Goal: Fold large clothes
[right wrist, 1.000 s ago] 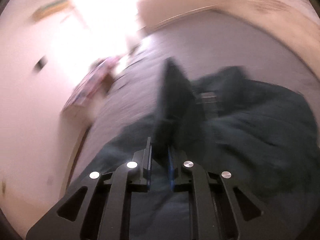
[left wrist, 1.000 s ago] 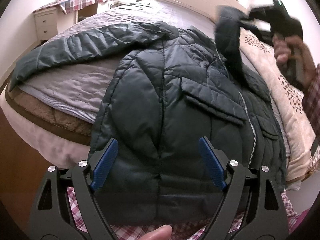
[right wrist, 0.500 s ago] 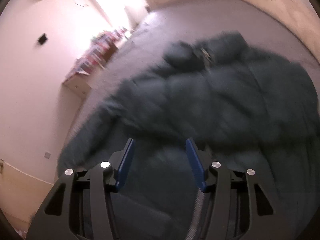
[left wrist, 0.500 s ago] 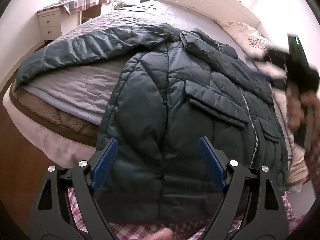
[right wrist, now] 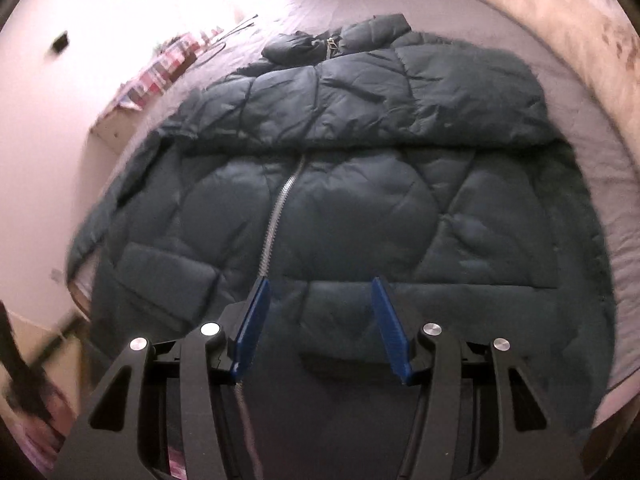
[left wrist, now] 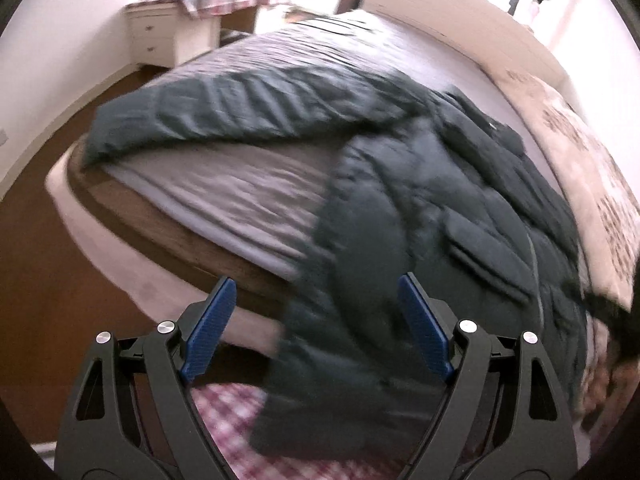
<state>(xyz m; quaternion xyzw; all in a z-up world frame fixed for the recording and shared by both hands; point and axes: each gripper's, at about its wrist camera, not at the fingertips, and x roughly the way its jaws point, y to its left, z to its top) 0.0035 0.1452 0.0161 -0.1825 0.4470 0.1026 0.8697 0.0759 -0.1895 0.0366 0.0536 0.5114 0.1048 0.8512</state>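
jacket [right wrist: 360, 200] spread zipped on the bed [left wrist: 224, 184], both grippers empty

left gripper [left wrist: 316, 320] spread wide, nothing between its blue pads, over the jacket's hem at the bed edge. right gripper [right wrist: 320, 320] has just been opening; its jaws stand apart above the jacket front beside the zipper [right wrist: 280, 208], seemingly touching nothing.

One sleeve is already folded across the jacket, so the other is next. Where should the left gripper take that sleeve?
Probably at the cuff, coming from the bed's open side. The sleeve lies stretched flat across the bed, its end near the edge, so the open left gripper can pinch the thin end and carry it over the jacket.
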